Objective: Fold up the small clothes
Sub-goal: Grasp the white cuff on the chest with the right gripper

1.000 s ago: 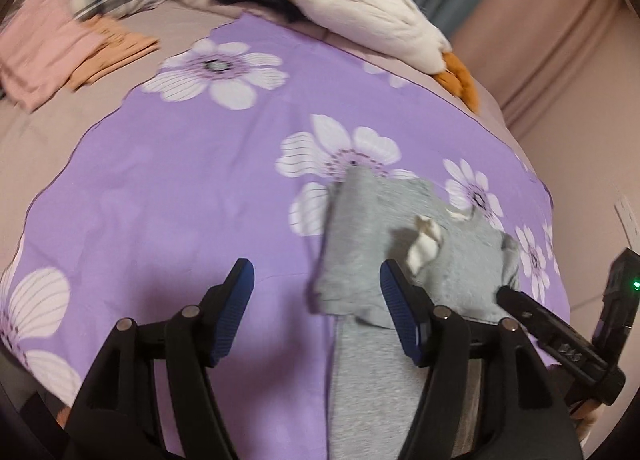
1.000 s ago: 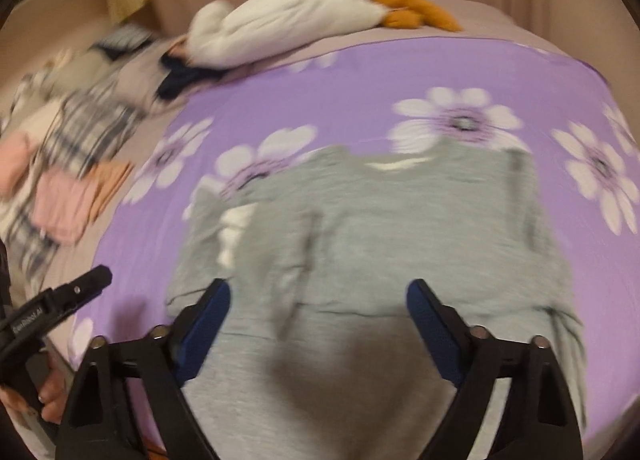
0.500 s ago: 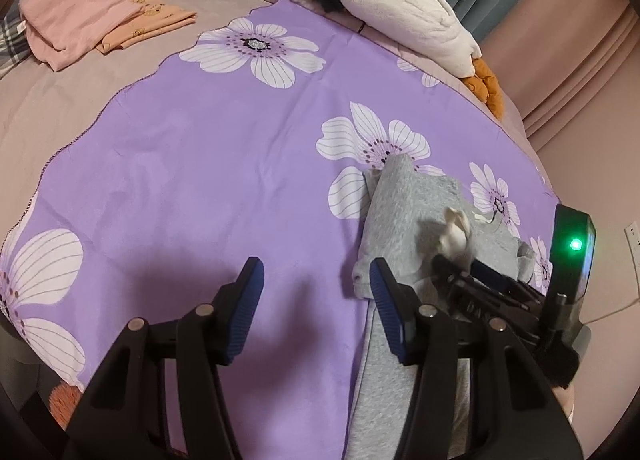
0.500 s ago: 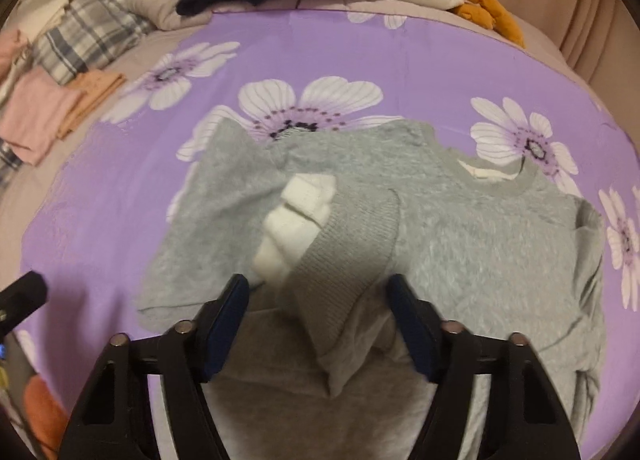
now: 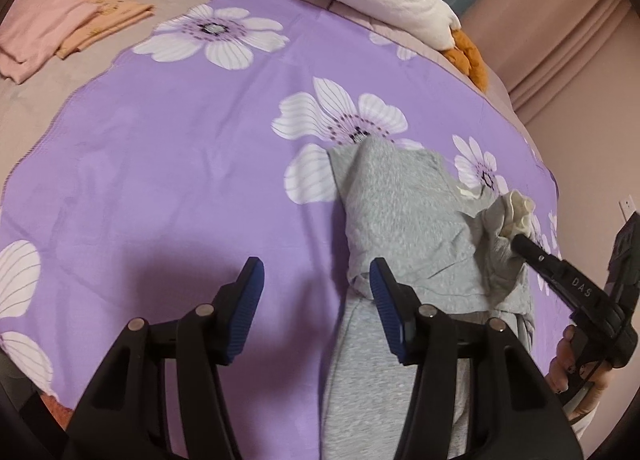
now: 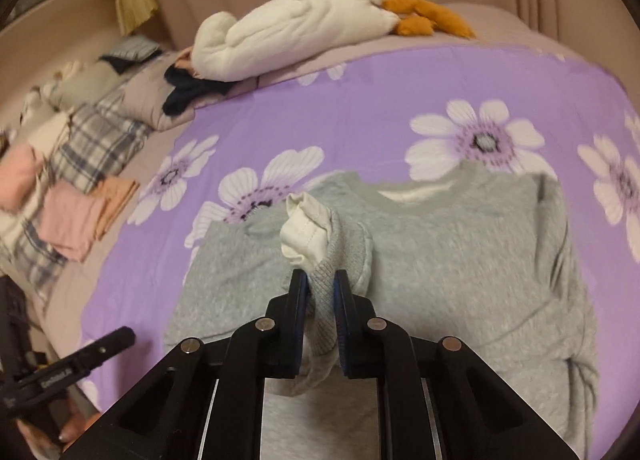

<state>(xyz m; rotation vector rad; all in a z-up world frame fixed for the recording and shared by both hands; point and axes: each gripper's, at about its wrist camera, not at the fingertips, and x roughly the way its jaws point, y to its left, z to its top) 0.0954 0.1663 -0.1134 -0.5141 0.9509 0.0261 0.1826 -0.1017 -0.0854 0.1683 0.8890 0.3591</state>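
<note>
The grey ribbed cuff (image 6: 326, 280) is pinched between the right gripper (image 6: 322, 288) pads, probably so the sleeve can be carried across the grey sweatshirt (image 6: 440, 260), spread at the purple sheet's (image 6: 360, 115) near edge. The left gripper (image 5: 314, 300) is held spread and empty beside it.

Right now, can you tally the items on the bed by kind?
Grey sweatshirt, cuff clamped in the right hand-held gripper: 1
Folded pink and orange garments: 2
Dark garment: 1
Plush goose: 1
Total: 5
</note>
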